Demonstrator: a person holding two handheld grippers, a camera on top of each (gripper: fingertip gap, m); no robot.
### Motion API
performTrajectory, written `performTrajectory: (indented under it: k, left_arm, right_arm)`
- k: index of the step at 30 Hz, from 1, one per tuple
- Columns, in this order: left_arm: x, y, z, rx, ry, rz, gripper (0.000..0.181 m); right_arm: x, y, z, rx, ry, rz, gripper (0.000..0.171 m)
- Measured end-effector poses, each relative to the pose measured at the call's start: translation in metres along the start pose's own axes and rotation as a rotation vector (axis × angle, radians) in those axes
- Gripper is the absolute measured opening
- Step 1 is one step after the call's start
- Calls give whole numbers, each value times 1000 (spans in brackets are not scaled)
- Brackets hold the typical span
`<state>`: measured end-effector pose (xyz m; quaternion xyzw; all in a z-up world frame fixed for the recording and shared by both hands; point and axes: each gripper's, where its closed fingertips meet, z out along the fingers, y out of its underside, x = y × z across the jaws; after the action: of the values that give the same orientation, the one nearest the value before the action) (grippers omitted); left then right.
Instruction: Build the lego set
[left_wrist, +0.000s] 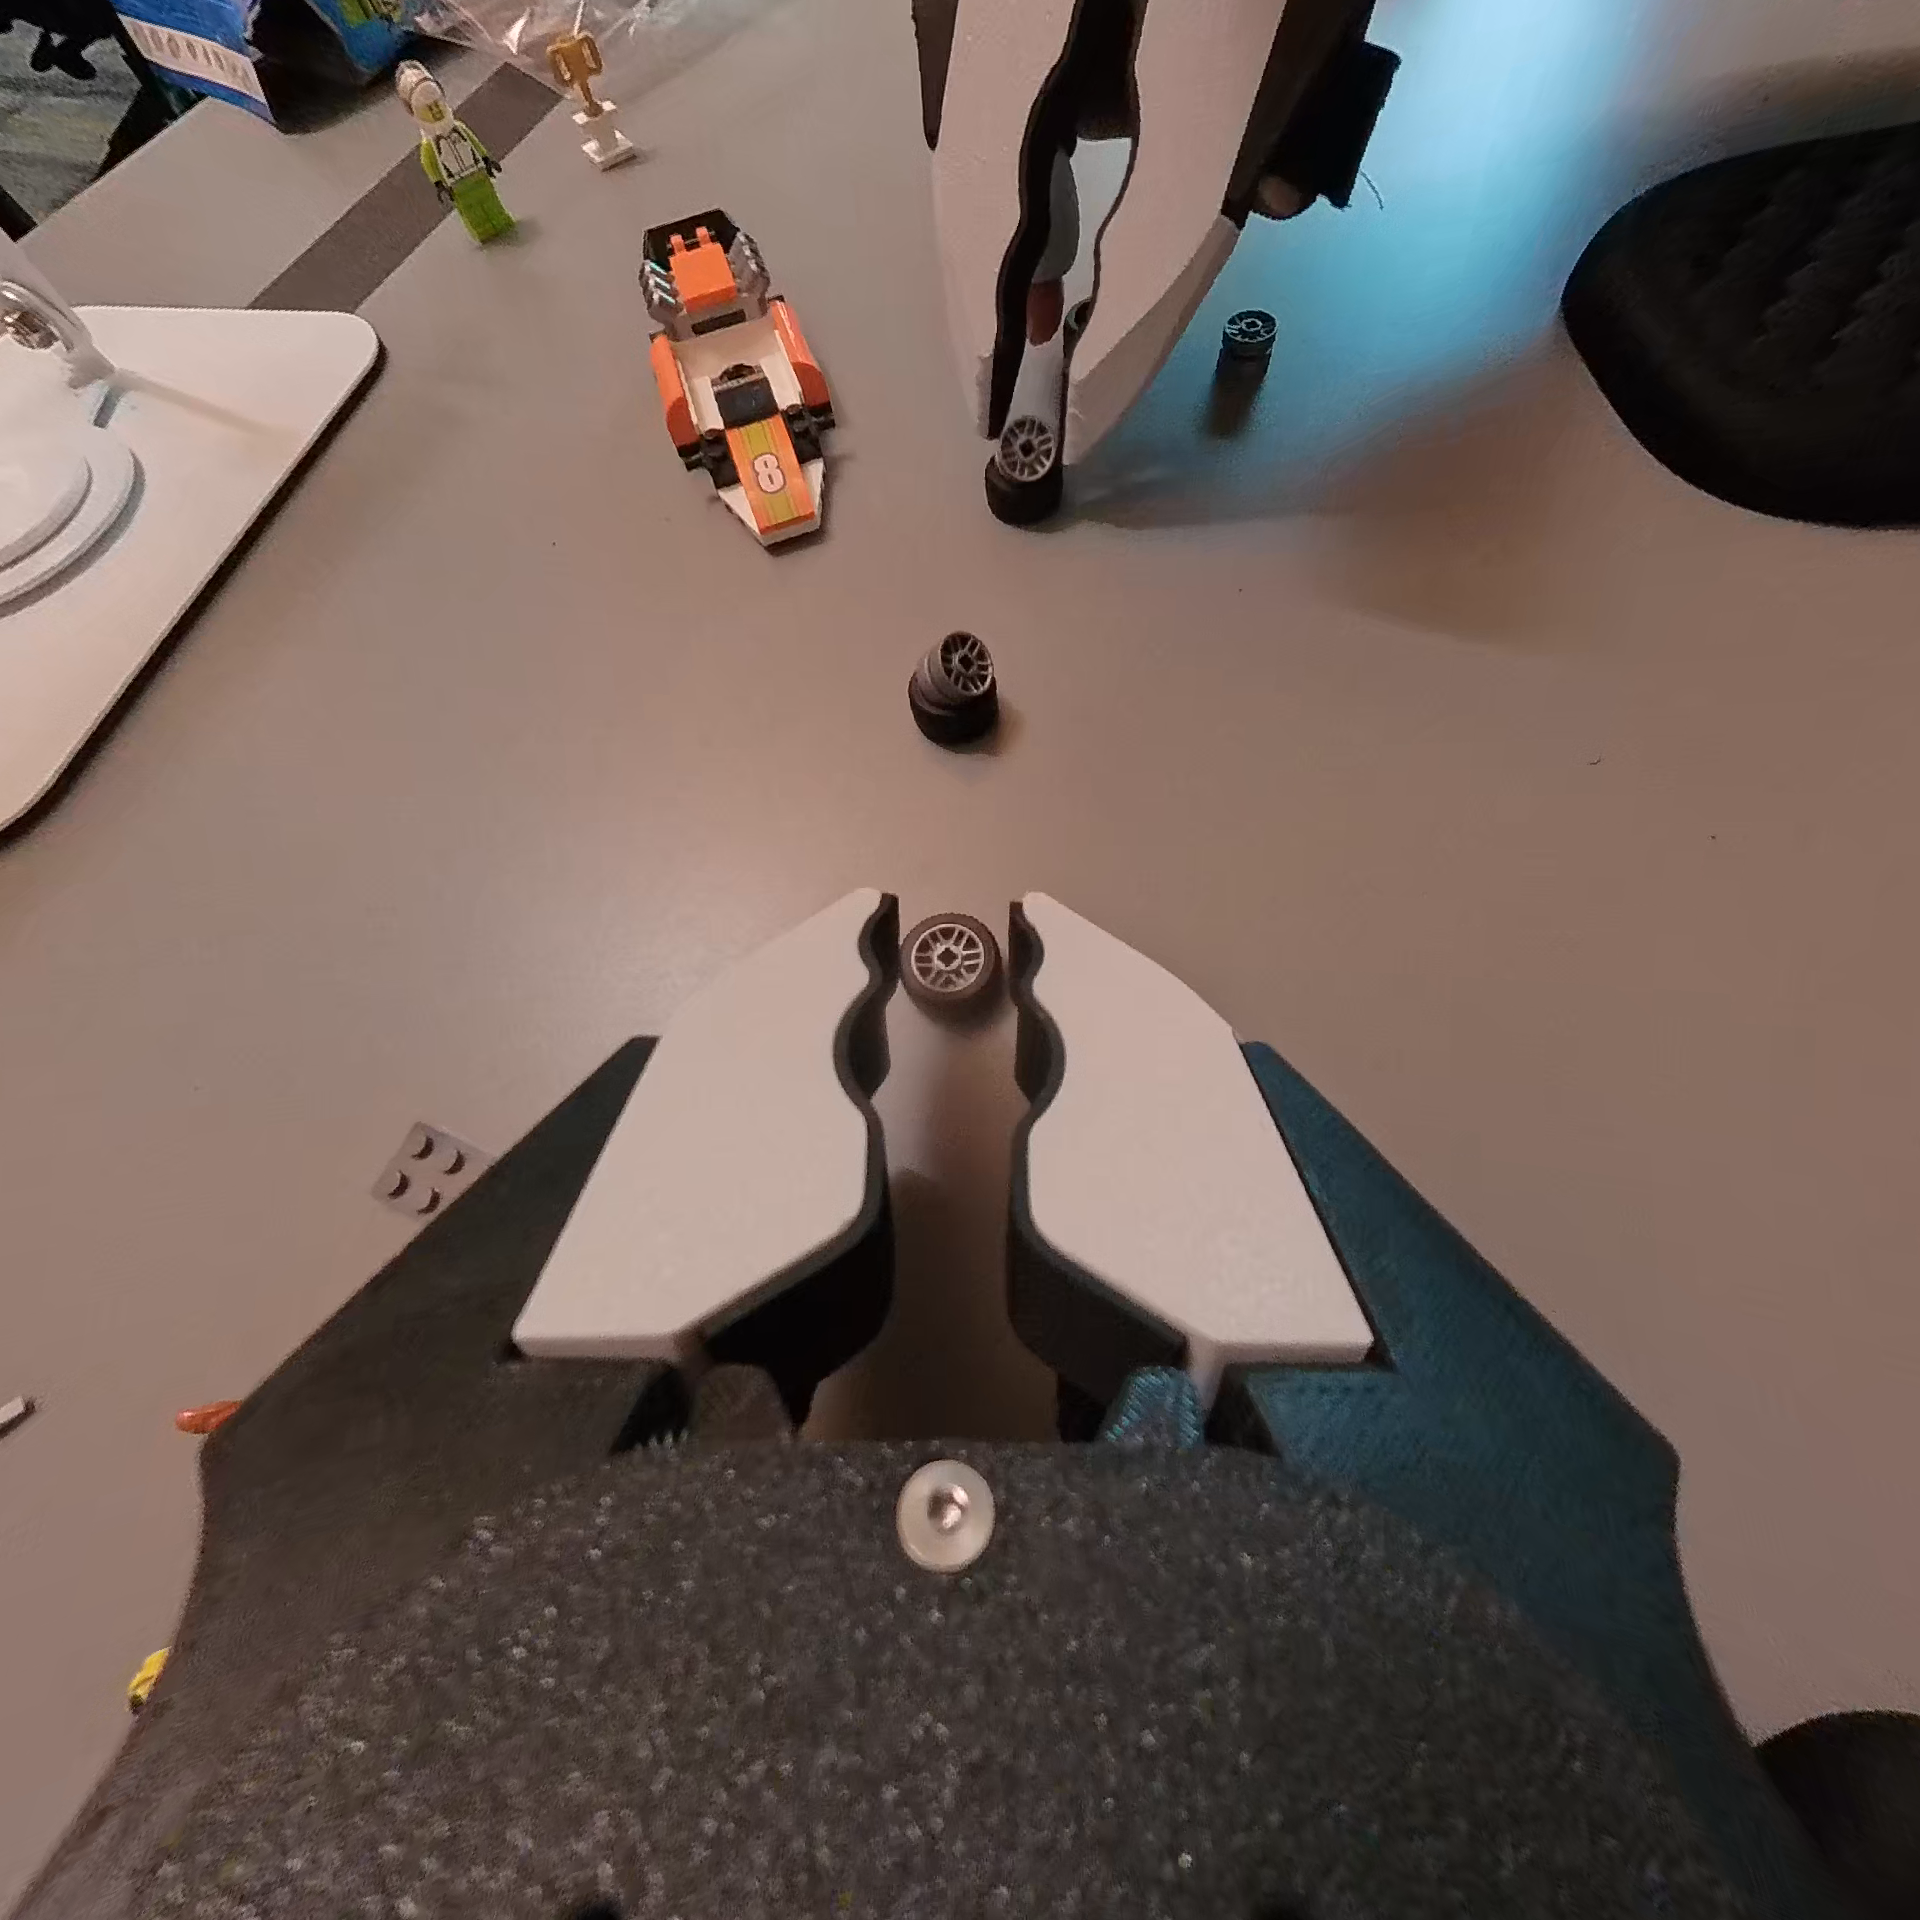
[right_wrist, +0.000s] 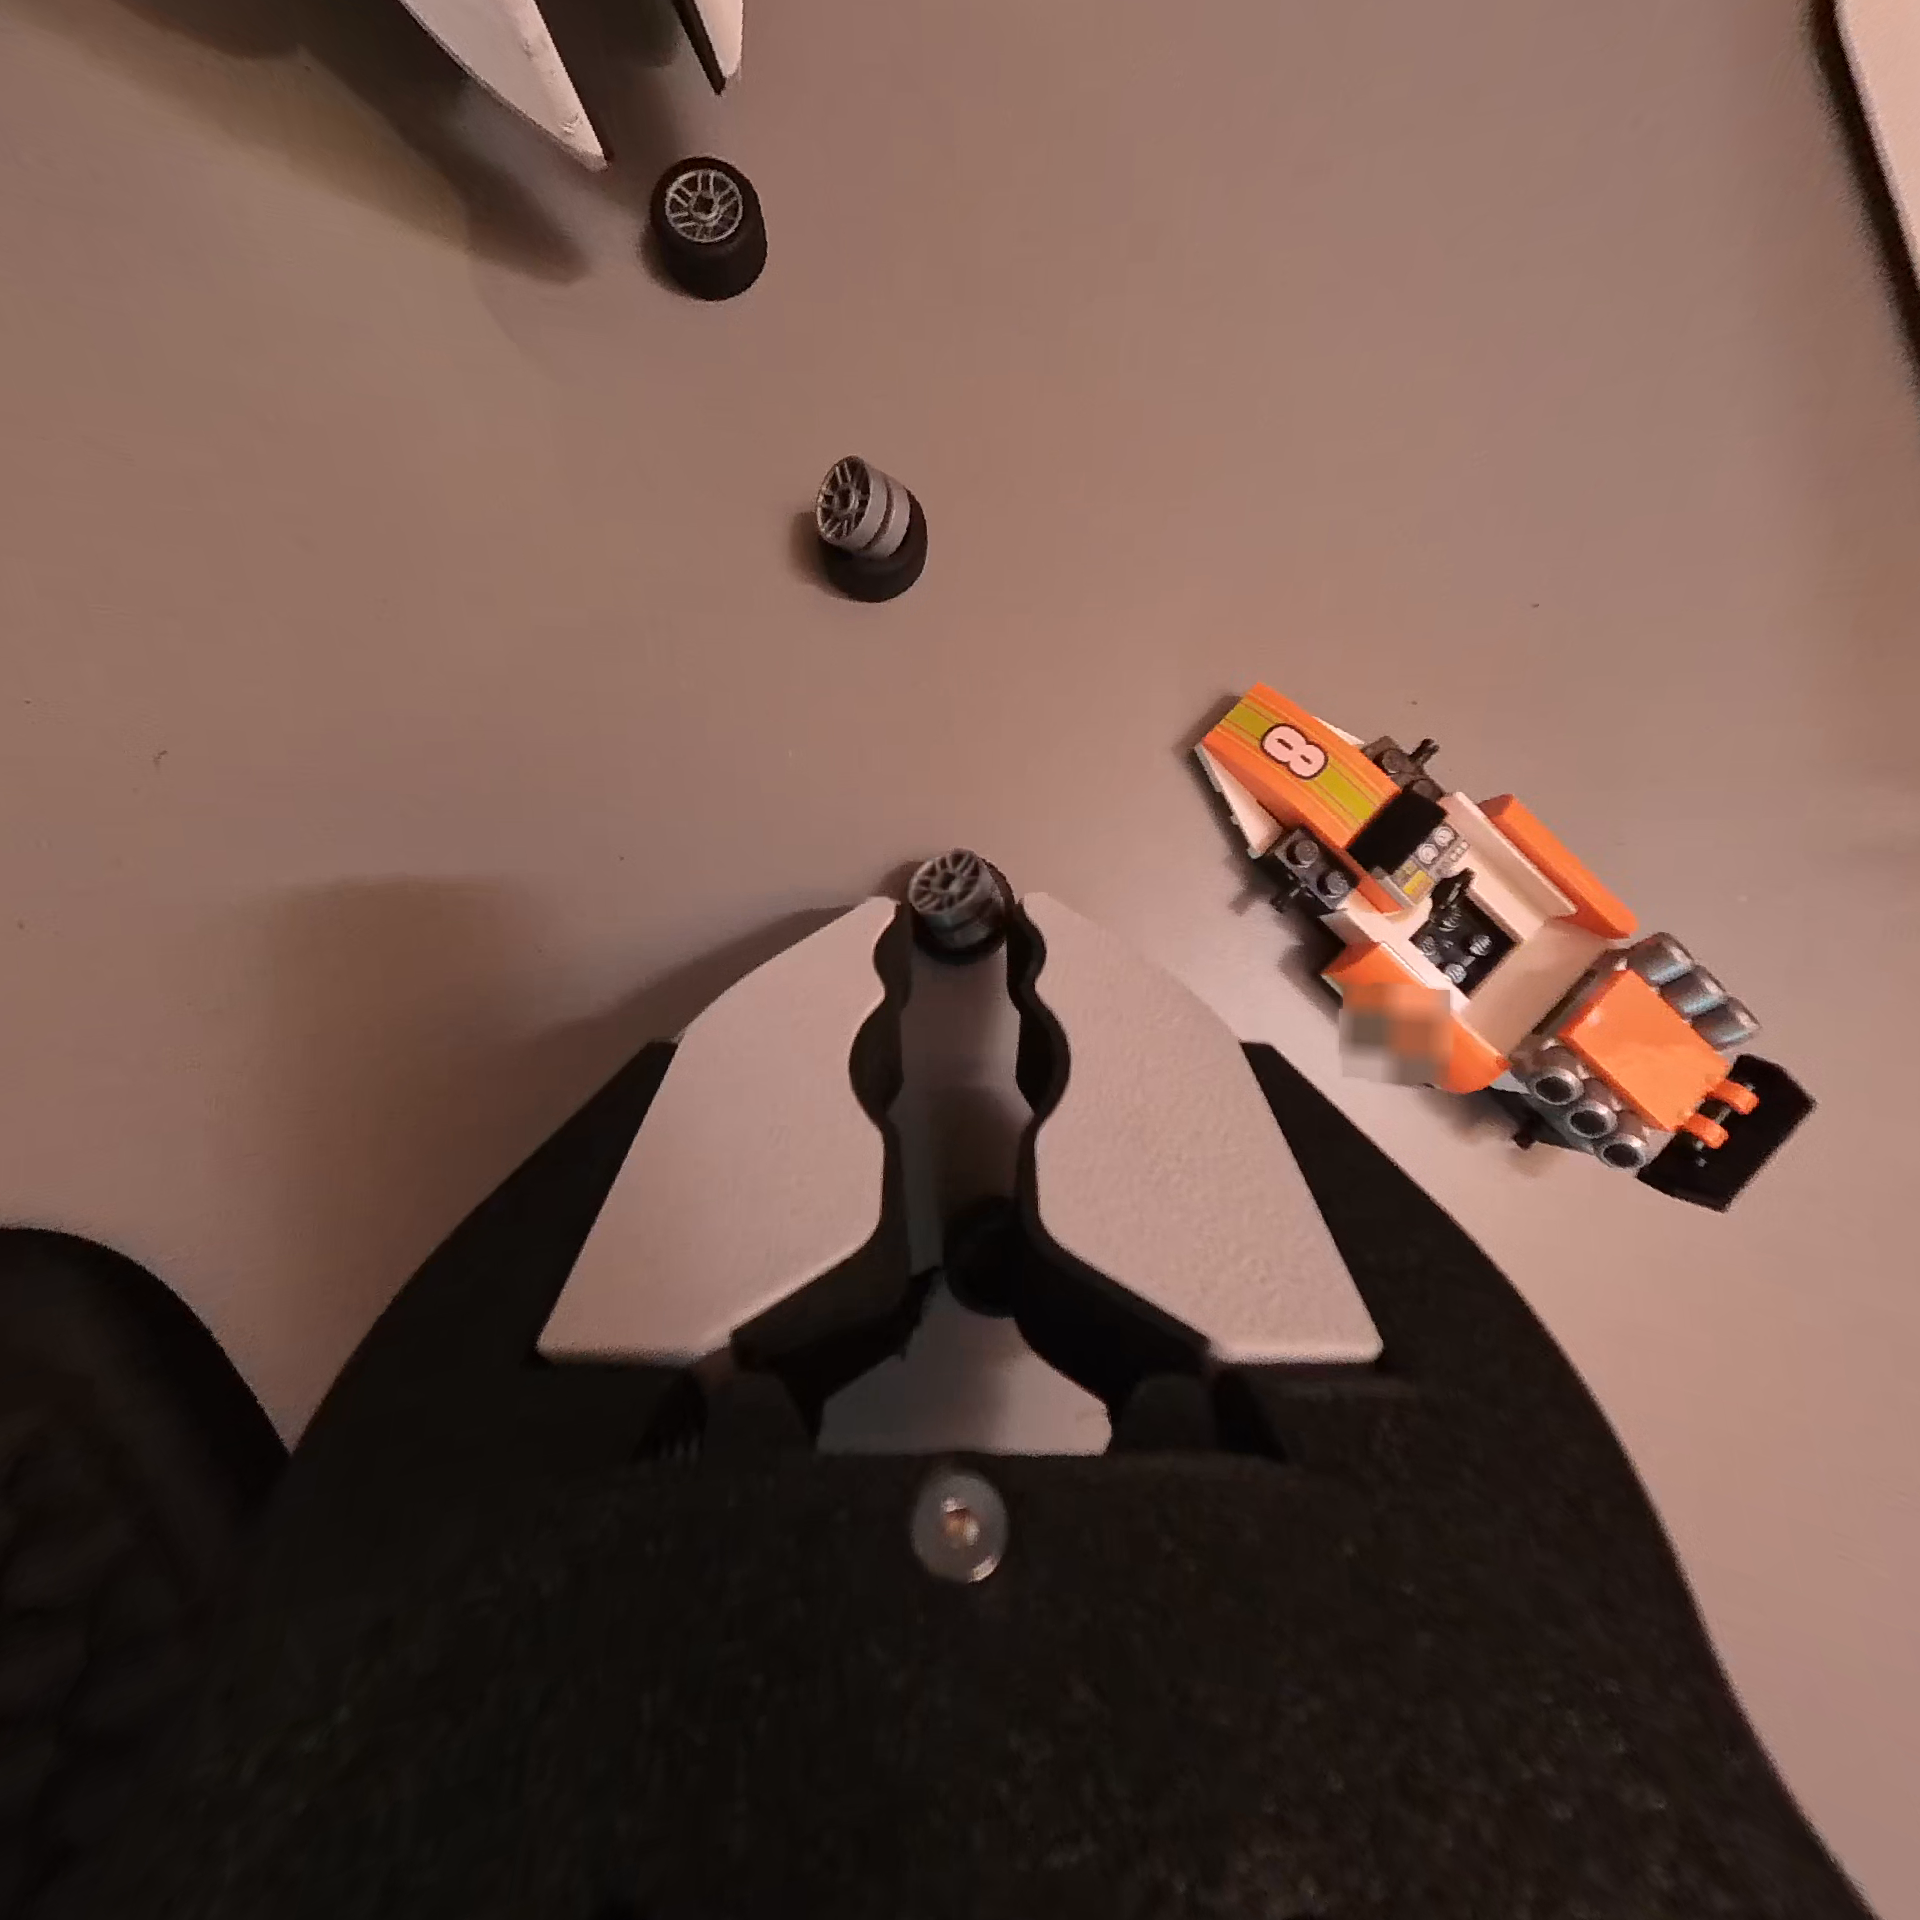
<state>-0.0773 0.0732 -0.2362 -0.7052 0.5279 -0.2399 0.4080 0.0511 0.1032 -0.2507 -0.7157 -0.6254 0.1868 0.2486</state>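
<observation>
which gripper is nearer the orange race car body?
Right. The right gripper, at a wheel, sits just beside the orange race car body. The left gripper is farther off, with another wheel between its tips.

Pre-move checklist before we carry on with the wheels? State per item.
1. Left wheel centred between the left gripper fingertips: ok.
2. Left gripper clamped on it: not ok, slim gaps show on both sides.
3. Right gripper clamped on the right wheel: cannot tell.
4. Middle wheel rim seated in its tyre: not ok, the rim sits tilted.
5. Car body apart from both grippers: ok.
6. Spare wheel on the table: ok.
</observation>
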Motion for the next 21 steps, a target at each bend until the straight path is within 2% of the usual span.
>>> performTrajectory:
  k: [8, 14, 21]
  left_arm:
    - [0, 1, 0, -4, -2, 4, 19]
    - [-2, -3, -4, 14, -15, 5, 19]
    - [2, -3, -1, 8, -5, 17, 19]
  right_arm:
    - [2, 1, -18, 16, 44, 5, 19]
    - [-19, 41, -50, -38, 87, 82, 20]
    - [-34, 58, -43, -20, 121, 139, 20]
